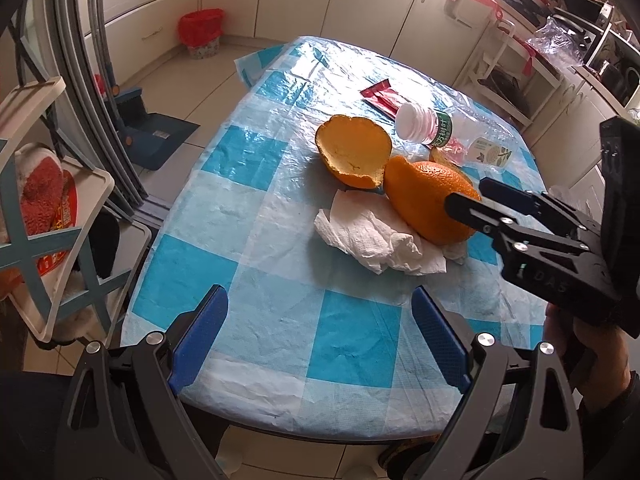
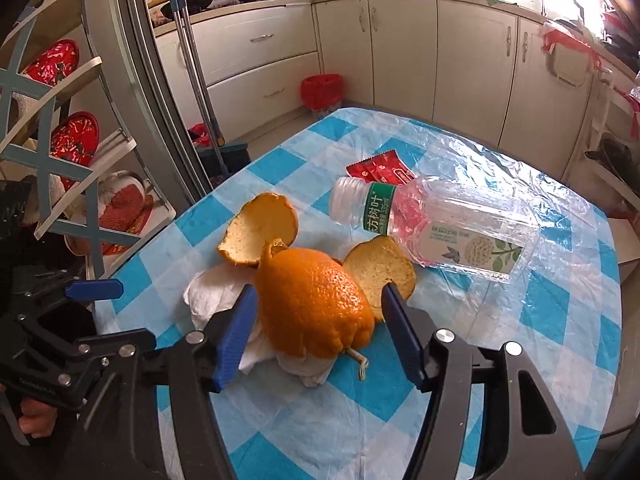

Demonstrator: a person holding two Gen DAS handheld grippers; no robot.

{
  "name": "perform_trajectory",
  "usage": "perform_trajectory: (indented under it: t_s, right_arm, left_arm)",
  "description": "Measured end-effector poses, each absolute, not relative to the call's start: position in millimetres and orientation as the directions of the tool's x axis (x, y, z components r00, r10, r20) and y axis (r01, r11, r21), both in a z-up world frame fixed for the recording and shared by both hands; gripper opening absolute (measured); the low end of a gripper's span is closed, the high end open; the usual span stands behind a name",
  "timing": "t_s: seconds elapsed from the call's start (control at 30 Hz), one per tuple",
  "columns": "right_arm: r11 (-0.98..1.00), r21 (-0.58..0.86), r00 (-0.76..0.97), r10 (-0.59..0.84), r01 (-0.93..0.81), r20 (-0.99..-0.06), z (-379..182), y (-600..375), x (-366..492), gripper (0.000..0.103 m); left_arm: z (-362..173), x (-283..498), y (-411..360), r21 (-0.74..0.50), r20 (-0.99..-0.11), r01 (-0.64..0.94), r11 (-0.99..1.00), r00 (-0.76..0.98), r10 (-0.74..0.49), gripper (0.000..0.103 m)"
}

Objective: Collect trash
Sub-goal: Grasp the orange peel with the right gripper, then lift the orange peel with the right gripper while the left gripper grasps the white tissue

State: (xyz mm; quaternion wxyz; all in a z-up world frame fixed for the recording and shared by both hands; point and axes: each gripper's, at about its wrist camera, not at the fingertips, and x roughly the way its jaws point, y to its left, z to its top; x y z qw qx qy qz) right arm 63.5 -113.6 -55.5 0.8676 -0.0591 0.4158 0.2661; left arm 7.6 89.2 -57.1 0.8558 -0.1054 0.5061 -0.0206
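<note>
Sitting dome-up on the crumpled white tissue [image 2: 212,296] is the big orange peel [image 2: 316,304], right between the blue pads of the right gripper [image 2: 316,320]; the jaws stand apart on either side of it, neither pad pressing, so nothing is held; two more peel pieces lie cupped just behind (pale insides showing), one at [image 2: 260,232], one at [image 2: 380,272]; beyond them an empty plastic bottle [image 2: 432,224] on its side, and a red wrapper [image 2: 380,172]; all on the blue-checked table cover [image 2: 352,420]; left gripper [image 1: 320,332] hangs wide open and empty over the near edge; a red-lined bin [image 2: 322,94] waits on the floor.
</note>
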Motion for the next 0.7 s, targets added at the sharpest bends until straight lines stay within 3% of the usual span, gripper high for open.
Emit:
perform_trajectory:
  t_s: [0.23, 0.57, 0.7]
  right_arm:
    - [0.833, 0.106, 0.528, 0.437, -0.543, -0.728, -49, -111, 54, 0.04]
    - [0.815, 0.252, 0.563, 0.551, -0.522, -0.616, -12, -164, 27, 0.036]
    - [0.834, 0.248, 0.539, 0.516, -0.493, -0.666, -18, -186, 18, 0.036]
  left_arm:
    - [-56, 9, 94, -0.214, -0.858, -0.086, 0.973, 0.492, -0.145, 0.089]
    - [-60, 18, 85, -0.179, -0.862, -0.088, 0.98, 0.494, -0.113, 0.089]
    - [-67, 36, 70, -0.172, -0.867, -0.072, 0.982, 0.484, -0.117, 0.089]
